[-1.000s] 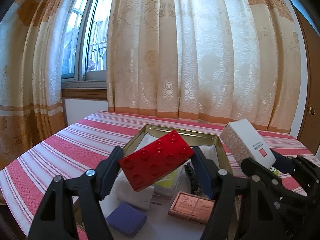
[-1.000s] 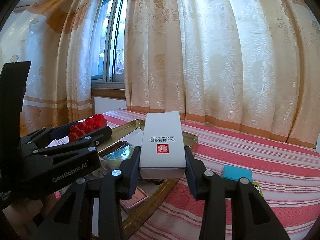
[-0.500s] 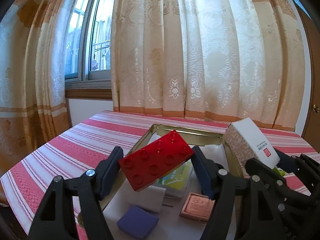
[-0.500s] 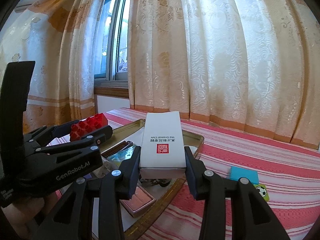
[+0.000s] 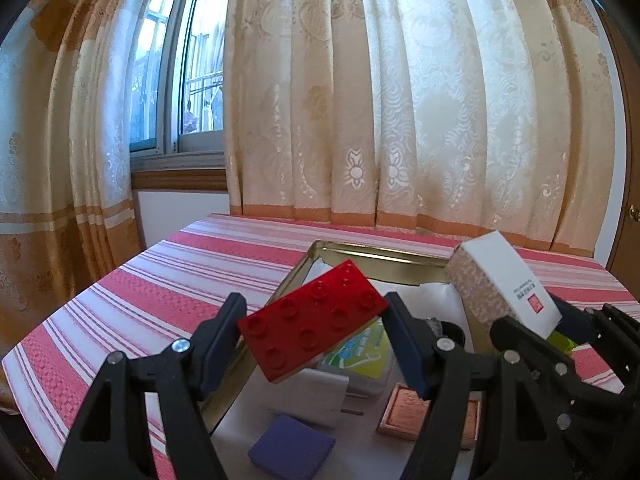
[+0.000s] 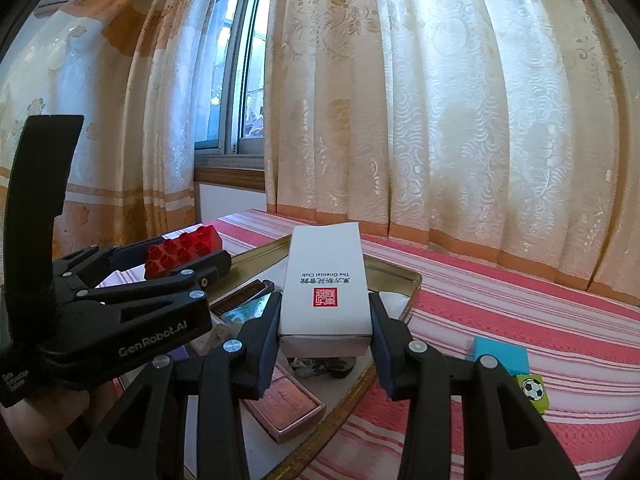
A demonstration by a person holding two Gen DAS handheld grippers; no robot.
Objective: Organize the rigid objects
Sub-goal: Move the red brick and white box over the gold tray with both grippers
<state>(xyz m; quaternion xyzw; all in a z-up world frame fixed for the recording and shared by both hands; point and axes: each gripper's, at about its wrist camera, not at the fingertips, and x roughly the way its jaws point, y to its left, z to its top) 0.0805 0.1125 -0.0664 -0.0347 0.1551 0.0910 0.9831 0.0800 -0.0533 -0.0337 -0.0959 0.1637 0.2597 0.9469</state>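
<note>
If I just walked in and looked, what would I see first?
You would first see the big red building brick, clamped in the left gripper and tilted in the air above the gold tray. Next to it the right gripper is squeezing a white box with a red stamp, also above the tray. Behind them hang tall cream curtains over a striped red cloth.

brick [image 5: 312,320]: glossy red | box [image 6: 326,286]: white, red seal, black lettering, speckled beige-pink side | tray [image 5: 372,252]: gold | surface [image 5: 160,292]: red and white stripes | curtains [image 5: 400,100]: cream with gold floral damask, orange hem band | pad [image 5: 292,450]: purple | block [image 6: 500,354]: turquoise | cube [image 6: 532,390]: green, football print | fingers [image 6: 262,344]: black
</note>
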